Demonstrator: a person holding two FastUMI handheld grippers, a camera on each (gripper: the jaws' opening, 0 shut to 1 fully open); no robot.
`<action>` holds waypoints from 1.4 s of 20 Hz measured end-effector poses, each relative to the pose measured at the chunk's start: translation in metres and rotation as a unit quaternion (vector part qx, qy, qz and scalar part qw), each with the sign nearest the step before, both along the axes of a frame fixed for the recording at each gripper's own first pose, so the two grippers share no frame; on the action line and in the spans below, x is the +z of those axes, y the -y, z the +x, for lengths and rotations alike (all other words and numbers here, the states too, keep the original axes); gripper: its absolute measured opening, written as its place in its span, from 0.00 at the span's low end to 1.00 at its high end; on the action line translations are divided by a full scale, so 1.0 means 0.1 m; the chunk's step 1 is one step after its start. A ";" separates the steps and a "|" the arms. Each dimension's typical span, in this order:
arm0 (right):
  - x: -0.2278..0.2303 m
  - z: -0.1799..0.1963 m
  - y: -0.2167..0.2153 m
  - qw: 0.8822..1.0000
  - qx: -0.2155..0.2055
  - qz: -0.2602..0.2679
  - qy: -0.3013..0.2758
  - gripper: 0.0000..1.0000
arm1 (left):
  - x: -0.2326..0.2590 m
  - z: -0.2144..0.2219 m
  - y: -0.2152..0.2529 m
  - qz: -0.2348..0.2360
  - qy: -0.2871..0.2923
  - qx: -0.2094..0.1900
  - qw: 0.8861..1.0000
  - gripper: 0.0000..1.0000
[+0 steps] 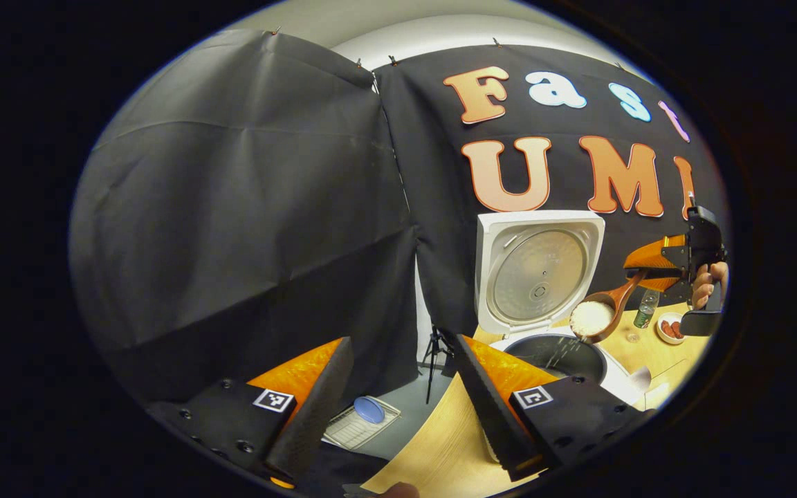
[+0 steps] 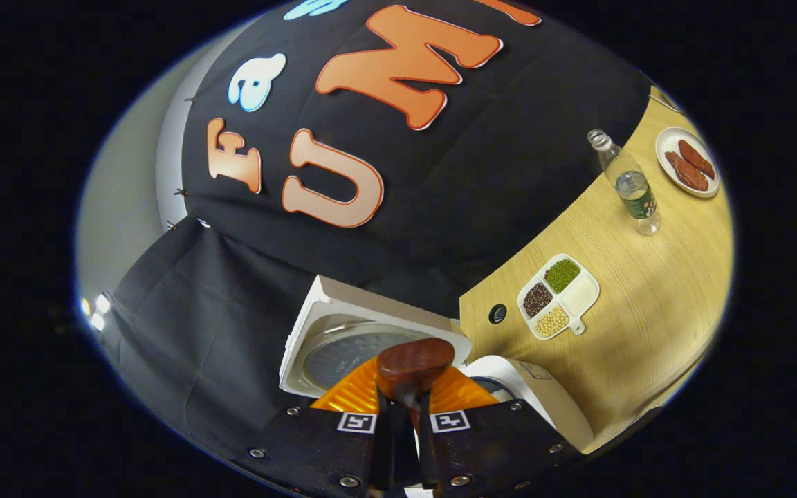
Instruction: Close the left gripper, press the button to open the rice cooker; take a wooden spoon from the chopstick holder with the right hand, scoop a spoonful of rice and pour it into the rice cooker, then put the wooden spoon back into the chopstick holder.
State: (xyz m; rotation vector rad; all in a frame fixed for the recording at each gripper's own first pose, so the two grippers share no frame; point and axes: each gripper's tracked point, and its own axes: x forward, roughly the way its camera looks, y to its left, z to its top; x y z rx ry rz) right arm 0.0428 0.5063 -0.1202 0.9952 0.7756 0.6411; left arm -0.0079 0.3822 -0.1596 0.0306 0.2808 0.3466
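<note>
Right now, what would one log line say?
phase: pouring rice | rice cooker: open | right gripper: shut on wooden spoon | left gripper: open

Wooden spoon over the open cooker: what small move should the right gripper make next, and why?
Probably tip it a little further. In the left gripper view the wooden spoon, gripped by the right gripper, hangs tilted over the rice cooker pot, lid up; grains are falling, yet a mound of rice remains in the bowl. Returning the spoon would likely come after that.
</note>
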 end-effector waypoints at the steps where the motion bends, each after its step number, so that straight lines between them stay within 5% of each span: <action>1: 0.01 -0.01 -0.01 1.000 0.004 -0.002 0.007 0.14 | -0.02 0.00 0.00 0.000 -0.001 0.002 1.000 0.95; 11: 0.00 -0.10 -0.12 0.999 0.037 -0.014 0.019 0.14 | -0.09 -0.09 -0.09 -0.004 -0.013 0.025 1.000 0.95; 28: -0.07 -0.14 -0.21 0.985 0.075 -0.095 0.127 0.14 | -0.11 -0.14 -0.11 -0.004 -0.016 0.034 0.999 0.95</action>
